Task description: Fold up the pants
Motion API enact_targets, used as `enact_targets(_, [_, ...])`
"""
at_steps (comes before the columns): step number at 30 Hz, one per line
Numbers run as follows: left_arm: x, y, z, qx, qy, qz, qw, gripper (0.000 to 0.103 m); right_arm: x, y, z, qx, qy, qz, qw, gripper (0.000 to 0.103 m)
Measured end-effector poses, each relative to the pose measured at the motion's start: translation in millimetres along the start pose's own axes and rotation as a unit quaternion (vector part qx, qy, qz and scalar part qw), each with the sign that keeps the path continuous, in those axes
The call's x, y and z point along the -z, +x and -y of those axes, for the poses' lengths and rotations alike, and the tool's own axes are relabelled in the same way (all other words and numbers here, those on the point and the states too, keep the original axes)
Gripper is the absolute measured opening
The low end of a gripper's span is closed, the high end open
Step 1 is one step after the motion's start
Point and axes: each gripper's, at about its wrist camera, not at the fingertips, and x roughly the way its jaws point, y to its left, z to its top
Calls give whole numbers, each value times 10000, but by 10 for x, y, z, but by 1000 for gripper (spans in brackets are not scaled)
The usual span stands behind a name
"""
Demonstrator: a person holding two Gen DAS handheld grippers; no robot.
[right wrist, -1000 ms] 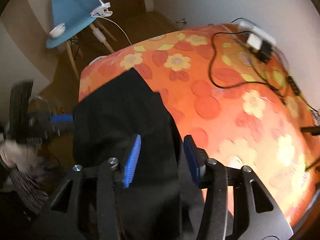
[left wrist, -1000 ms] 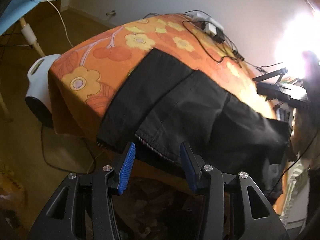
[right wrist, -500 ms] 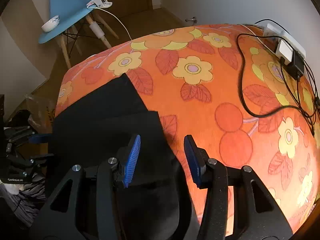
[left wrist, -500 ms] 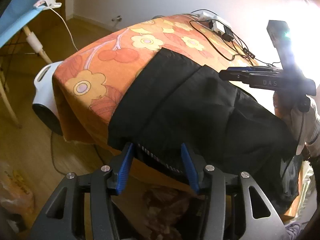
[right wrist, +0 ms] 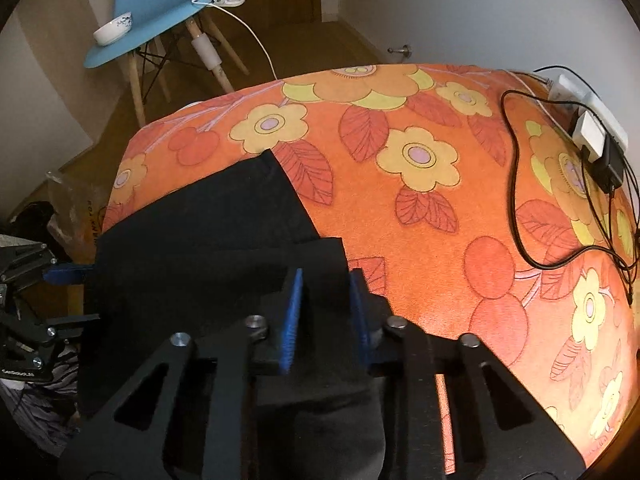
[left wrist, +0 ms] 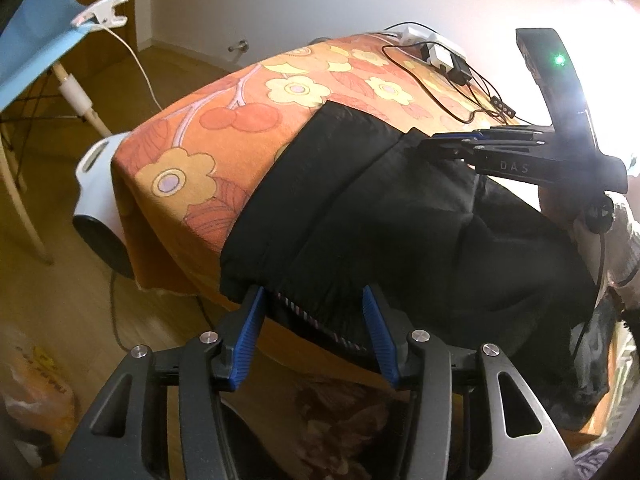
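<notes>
Black pants (left wrist: 384,216) lie spread over a table with an orange flowered cloth (left wrist: 240,112), one end hanging off the near edge. My left gripper (left wrist: 312,298) stands open at that edge, with the striped waistband between its blue pads, not pinched. My right gripper (right wrist: 326,280) sits low over the far corner of the pants (right wrist: 224,236). Its jaws are closing with black fabric between them and a gap still showing. The left wrist view shows the right gripper (left wrist: 438,142) from the side, resting on the leg end. The left gripper (right wrist: 74,296) shows at the left edge of the right wrist view.
A white power strip (right wrist: 588,120) with black cables (right wrist: 514,184) lies at the table's back right. A blue chair (right wrist: 160,12) with a small bowl (right wrist: 114,30) and a clip stands behind. A white appliance (left wrist: 96,184) sits on the floor by the table's left corner.
The right gripper came down onto the far corner of the pants and its jaws narrowed. The left gripper stayed at the near edge, still open around the waistband.
</notes>
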Motion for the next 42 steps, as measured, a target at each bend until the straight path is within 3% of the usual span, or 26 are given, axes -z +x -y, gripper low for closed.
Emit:
enact_targets(2, [3, -19, 11, -75, 45, 60, 9999, 44, 14, -34, -10, 50, -9, 81, 10000, 11])
enact_targets(7, [-23, -157, 58, -102, 309, 431, 9985, 10, 13, -126, -59, 145, -65, 285, 9995, 5])
enact_targets(9, [-40, -196, 77, 39, 366, 506, 9980, 7, 9, -141, -105, 186, -168, 315, 9992, 4])
enact_targets(26, [21, -175, 63, 206, 405, 426, 9981, 6, -19, -586, -245, 543, -443, 998, 9925, 3])
enact_targets(39, [-22, -299, -193, 54, 29, 660, 9978, 5, -476, -297, -488, 469, -736, 1020, 9910, 2])
enact_targets(42, [-27, -263, -232, 60, 14, 546, 9985, 5, -548, -143, -489, 442, -708, 913, 9923, 2])
